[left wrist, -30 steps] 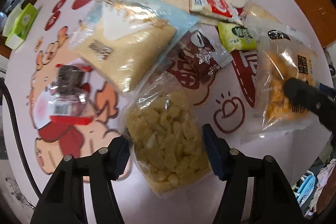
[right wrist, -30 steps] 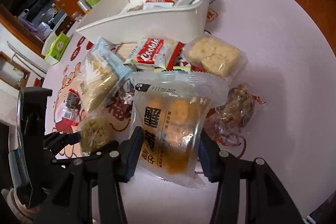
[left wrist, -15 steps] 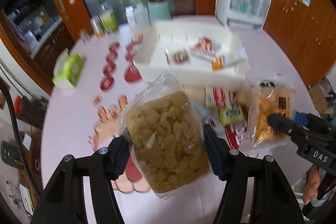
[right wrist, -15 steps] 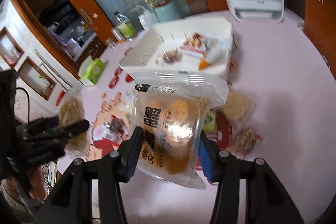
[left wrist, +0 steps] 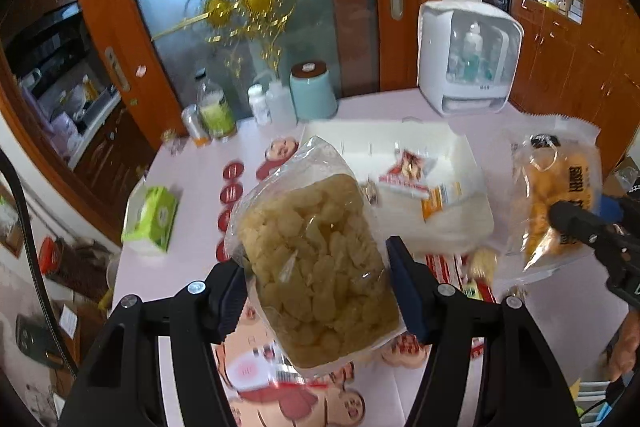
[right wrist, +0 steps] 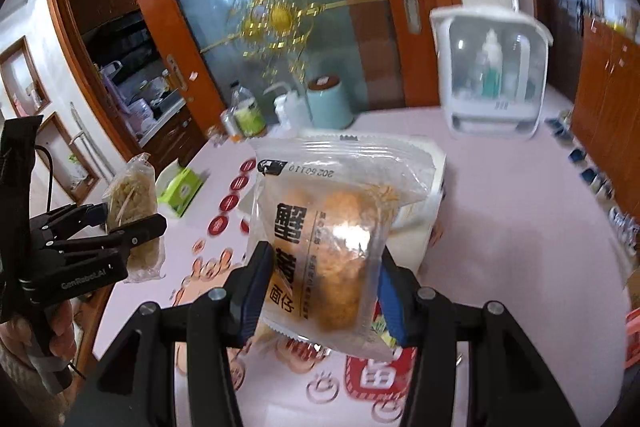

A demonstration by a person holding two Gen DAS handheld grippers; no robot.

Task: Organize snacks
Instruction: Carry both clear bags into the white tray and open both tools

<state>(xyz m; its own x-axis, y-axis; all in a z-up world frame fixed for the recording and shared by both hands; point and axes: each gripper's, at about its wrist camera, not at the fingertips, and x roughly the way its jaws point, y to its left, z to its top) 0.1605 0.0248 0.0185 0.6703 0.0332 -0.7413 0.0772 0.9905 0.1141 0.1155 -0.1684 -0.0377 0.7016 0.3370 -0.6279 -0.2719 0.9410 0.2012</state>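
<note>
My left gripper (left wrist: pixel 318 291) is shut on a clear bag of pale yellow puffed snacks (left wrist: pixel 316 263), held up above the pink table (left wrist: pixel 192 183). My right gripper (right wrist: pixel 320 287) is shut on a clear packet of golden pastries (right wrist: pixel 332 247) with black print, also lifted off the table. Each view shows the other: the pastry packet (left wrist: pixel 556 203) at the right edge, the puffed bag (right wrist: pixel 134 223) at the left in the other gripper (right wrist: pixel 120 227). A white divided tray (left wrist: pixel 456 227) behind holds a few snack packets (left wrist: pixel 412 171).
A green tissue pack (left wrist: pixel 150 215) lies on the table's left. Bottles and jars (left wrist: pixel 216 111), a teal canister (left wrist: pixel 314 91) and a white cabinet-like appliance (left wrist: pixel 468 59) stand at the far edge. More snack packets (right wrist: pixel 380 355) lie below my grippers.
Both grippers have risen off the table with their packets and tilted up, so the views now take in the tray, the far table edge and the door behind.
</note>
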